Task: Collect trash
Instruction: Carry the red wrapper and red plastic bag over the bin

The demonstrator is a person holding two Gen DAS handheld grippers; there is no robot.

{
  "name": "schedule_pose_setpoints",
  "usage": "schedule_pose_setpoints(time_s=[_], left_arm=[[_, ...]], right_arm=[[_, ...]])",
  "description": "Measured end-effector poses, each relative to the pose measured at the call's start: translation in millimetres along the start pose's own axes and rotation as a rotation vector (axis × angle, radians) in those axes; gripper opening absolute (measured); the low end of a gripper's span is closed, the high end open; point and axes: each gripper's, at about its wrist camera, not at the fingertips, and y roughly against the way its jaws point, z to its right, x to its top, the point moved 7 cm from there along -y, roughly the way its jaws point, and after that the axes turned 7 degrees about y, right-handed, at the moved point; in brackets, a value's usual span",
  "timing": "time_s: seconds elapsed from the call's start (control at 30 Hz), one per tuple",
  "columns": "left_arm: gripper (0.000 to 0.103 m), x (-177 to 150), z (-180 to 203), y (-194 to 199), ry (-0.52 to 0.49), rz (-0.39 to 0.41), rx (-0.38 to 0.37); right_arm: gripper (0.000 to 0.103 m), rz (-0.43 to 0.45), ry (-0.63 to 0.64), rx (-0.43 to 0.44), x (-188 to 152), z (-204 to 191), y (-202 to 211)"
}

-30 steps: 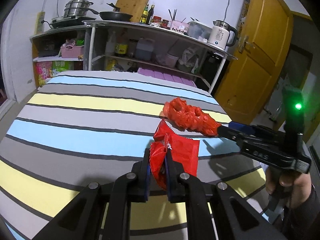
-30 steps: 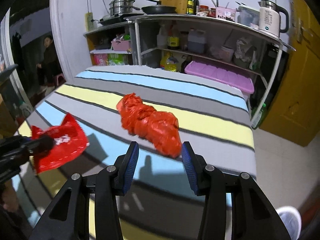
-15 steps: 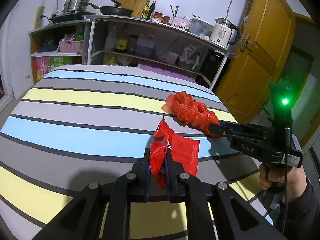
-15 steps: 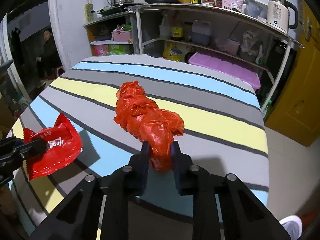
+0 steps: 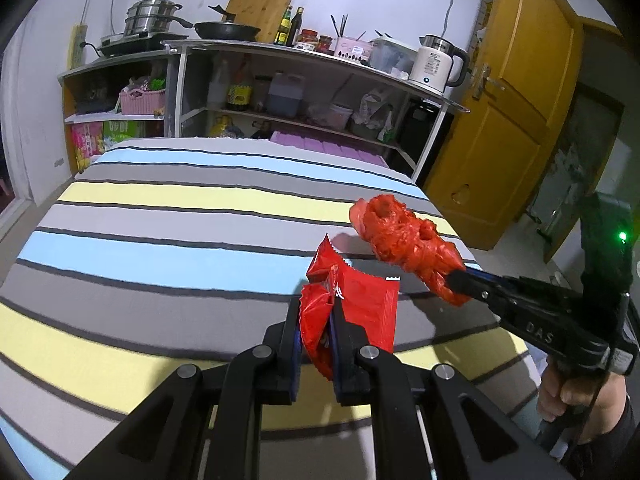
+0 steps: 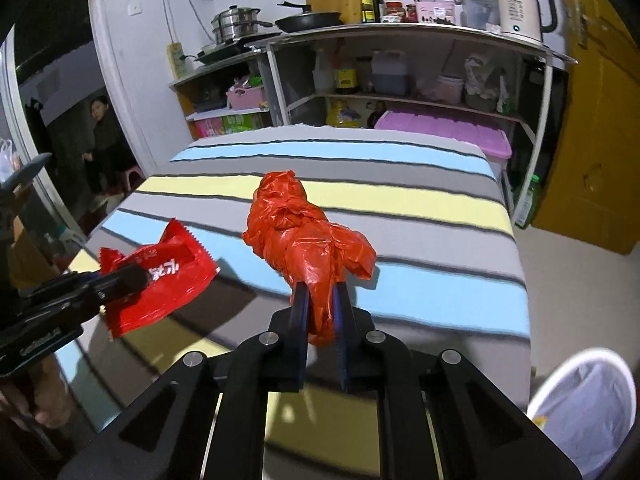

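A crumpled red plastic bag point(image 6: 300, 236) hangs just above the striped cloth surface point(image 6: 420, 196). My right gripper point(image 6: 320, 296) is closing tight on the bag's near end, and its pads press the plastic. In the left wrist view the same bag point(image 5: 404, 240) sticks out from the right gripper point(image 5: 456, 276) at the right. My left gripper point(image 5: 316, 308) is shut on a flat red snack wrapper point(image 5: 360, 304), held above the cloth. In the right wrist view the wrapper point(image 6: 168, 276) shows at the left in the left gripper point(image 6: 136, 276).
A bin with a white liner point(image 6: 588, 400) stands on the floor at the lower right. Kitchen shelves point(image 5: 300, 80) with pots, bottles and a kettle line the far wall. A yellow door point(image 5: 512, 120) is at the right. A person point(image 6: 102, 140) sits in the doorway at the left.
The right gripper's jaws went from wide open around the red bag to shut on it, and the bag has risen off the cloth. The left gripper keeps hold of the wrapper.
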Motion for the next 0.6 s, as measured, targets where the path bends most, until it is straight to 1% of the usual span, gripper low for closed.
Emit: schedule_pose_setpoints(time_s=[0.3, 0.6], left_arm=[[0.011, -11, 26, 31, -0.025, 0.017, -0.016], [0.011, -19, 66, 57, -0.081, 0.036, -0.056]], right_arm=[[0.012, 0.051, -0.059, -0.006, -20, -2, 51], [0.012, 0.107, -0.086, -0.037, -32, 5, 95]])
